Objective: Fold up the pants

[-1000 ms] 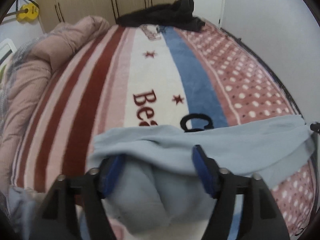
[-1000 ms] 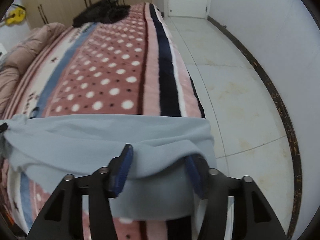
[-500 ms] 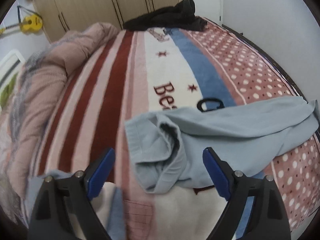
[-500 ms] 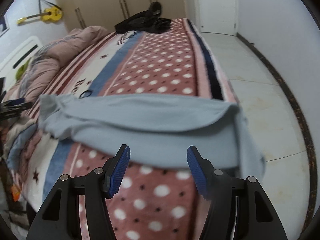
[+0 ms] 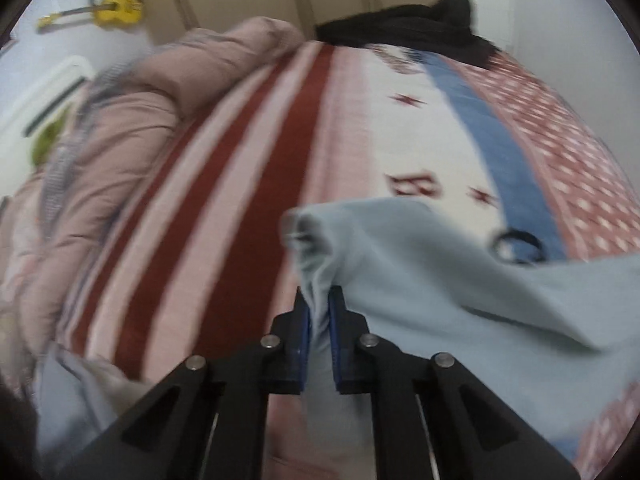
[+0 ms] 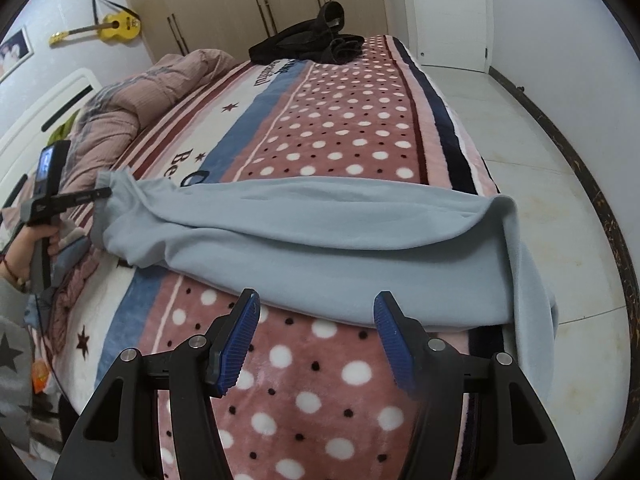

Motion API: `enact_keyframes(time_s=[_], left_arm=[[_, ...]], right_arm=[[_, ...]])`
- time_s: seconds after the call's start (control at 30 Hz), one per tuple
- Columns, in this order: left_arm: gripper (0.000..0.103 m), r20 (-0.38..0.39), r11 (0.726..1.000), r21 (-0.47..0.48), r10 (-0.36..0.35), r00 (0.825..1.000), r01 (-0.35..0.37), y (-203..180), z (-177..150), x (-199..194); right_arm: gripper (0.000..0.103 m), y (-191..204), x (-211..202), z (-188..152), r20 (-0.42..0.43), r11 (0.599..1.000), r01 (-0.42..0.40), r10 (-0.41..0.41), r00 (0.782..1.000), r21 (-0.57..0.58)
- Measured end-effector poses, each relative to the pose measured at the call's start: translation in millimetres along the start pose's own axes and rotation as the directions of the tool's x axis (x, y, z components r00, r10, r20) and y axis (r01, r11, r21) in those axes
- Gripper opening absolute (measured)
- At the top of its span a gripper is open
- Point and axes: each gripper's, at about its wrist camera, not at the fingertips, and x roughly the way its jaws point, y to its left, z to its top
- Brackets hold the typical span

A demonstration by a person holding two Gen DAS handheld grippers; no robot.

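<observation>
The light blue fleece pants (image 6: 320, 232) lie stretched crosswise over the bed's striped and polka-dotted plush blanket (image 6: 340, 128), one end draped over the bed's edge toward the tiled floor (image 6: 540, 152). The left claw (image 5: 319, 312) is clenched on a bunched edge of the pants at their other end, lifting that fabric off the blanket; the left wrist view is blurred. The right claw (image 6: 316, 336) hangs released just in front of the near edge of the pants, its blue pads (image 6: 240, 340) spread apart above the dotted blanket. A rumpled pink quilt (image 6: 132, 100) and a heap of black clothing (image 6: 308, 40) sit farther up the bed.
</observation>
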Motion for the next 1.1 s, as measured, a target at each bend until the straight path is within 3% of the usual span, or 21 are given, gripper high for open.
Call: enact_keyframes(time_s=[0.13, 0.17, 0.23, 0.27, 0.3, 0.37, 0.47, 0.57, 0.63, 0.73, 0.8, 0.87, 0.93, 1.1], left_arm=[[0.007, -0.032, 0.999, -0.027, 0.038, 0.999, -0.039, 11.2, 13.3, 23.9], [0.011, -0.05, 0.998, -0.028, 0.046, 0.998, -0.047, 10.4, 14.6, 31.8], [0.035, -0.116, 0.997, -0.019, 0.066, 0.991, -0.069, 6.4, 12.8, 46.1], [0.056, -0.137, 0.995, 0.004, 0.1, 0.985, -0.101, 1.8, 11.1, 50.5], [0.064, -0.115, 0.992, 0.031, 0.124, 0.986, -0.121, -2.4, 9.2, 48.2], [0.067, -0.04, 0.988, 0.085, 0.133, 0.99, -0.13, -12.3, 4.8, 33.5], [0.067, 0.009, 0.996, 0.079, 0.043, 0.999, -0.044, -18.0, 3.7, 6.5], [0.071, 0.04, 0.99, 0.083, -0.12, 0.992, 0.116, -30.4, -2.0, -23.6], [0.071, 0.028, 0.961, 0.103, -0.262, 0.965, 0.258, -44.6, -11.4, -33.3], [0.071, -0.029, 0.913, 0.117, -0.39, 0.92, 0.391, -69.4, -29.7, -29.7], [0.071, -0.056, 0.898, 0.147, -0.412, 0.91, 0.415, -85.4, -40.5, -26.0], [0.071, -0.086, 0.897, 0.186, -0.391, 0.916, 0.4, -99.7, -52.5, -19.8], [0.071, -0.11, 0.897, 0.184, -0.388, 0.915, 0.403, -105.7, -60.1, -11.3], [0.071, -0.134, 0.882, 0.116, -0.442, 0.887, 0.457, -94.7, -68.6, 3.7]], right_arm=[[0.055, -5.9, 5.8, 3.5, -0.014, 0.999, 0.033, -0.033, 0.999, -0.007], [0.055, -7.8, 7.4, 4.3, -0.017, 0.999, 0.038, -0.038, 0.999, -0.005], [0.055, -12.4, 12.1, 7.4, -0.024, 0.999, 0.054, -0.054, 0.998, 0.002], [0.055, -14.7, 15.0, 9.3, -0.028, 0.998, 0.063, -0.062, 0.998, 0.006], [0.055, -15.8, 17.5, 10.7, -0.032, 0.998, 0.069, -0.069, 0.997, 0.003], [0.055, -15.7, 21.8, 12.8, -0.034, 0.997, 0.081, -0.081, 0.996, -0.006], [0.055, -14.1, 28.0, 15.4, -0.033, 0.998, 0.06, -0.06, 0.998, -0.002], [0.055, -7.3, 39.5, 19.6, -0.035, 1.0, 0.012, -0.012, 0.999, 0.0], [0.055, -1.9, 49.4, 22.8, -0.036, 1.0, -0.01, 0.01, 0.999, 0.013], [0.051, 5.1, 67.3, 27.8, -0.048, 0.996, -0.079, 0.081, 0.996, 0.045], [0.031, 11.8, 80.9, 31.0, -0.065, 0.992, -0.115, 0.118, 0.991, 0.045], [0.022, 17.8, 93.2, 33.0, -0.092, 0.99, -0.137, 0.14, 0.986, 0.03], [0.019, 21.3, 105.4, 36.0, -0.111, 0.994, -0.104, 0.106, 0.988, 0.018], [0.009, 17.5, 121.0, 52.5, -0.105, 0.999, -0.046, 0.046, 0.993, 0.003]])
